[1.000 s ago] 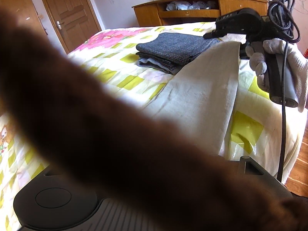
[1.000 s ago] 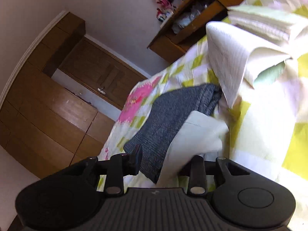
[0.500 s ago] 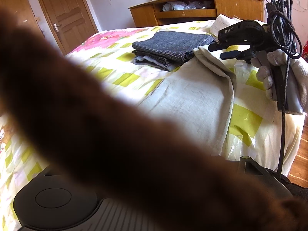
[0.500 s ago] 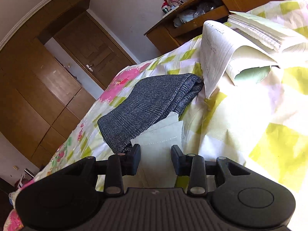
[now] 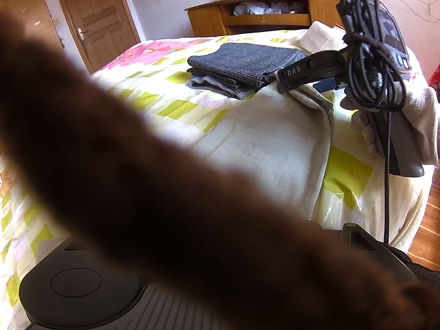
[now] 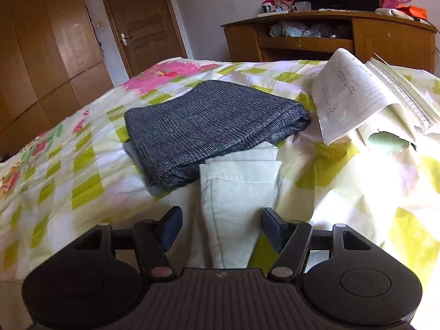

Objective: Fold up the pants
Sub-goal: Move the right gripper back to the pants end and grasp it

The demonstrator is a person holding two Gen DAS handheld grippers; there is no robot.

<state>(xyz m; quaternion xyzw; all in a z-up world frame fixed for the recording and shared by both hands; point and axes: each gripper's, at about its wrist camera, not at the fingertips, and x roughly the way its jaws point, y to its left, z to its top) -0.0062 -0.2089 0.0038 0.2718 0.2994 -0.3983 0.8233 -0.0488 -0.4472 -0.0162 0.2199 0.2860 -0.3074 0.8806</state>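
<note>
— Inspector: Where are the pants [image 6: 239, 189] lying, and which way are they pointing?

— Assistant: On the patchwork bedspread [image 6: 68, 181], long axis running away from the right gripper [image 6: 221, 227] toward the dresser [image 6: 330, 35]. To their left, the folded grey garment [image 6: 209, 126] is touching them.

— Inspector: Appearance?

— Assistant: Pale woven cloth, stitched hem showing, layers doubling at the far end.

— Inspector: Fingers?

— Assistant: The right ones are standing apart, straddling the cloth, gripping nothing. The left gripper's I cannot tell (a blurred brown shape [image 5: 165, 192] is covering them).

— Inspector: Rightmost?

— Assistant: An open notebook [image 6: 365, 101].
</note>
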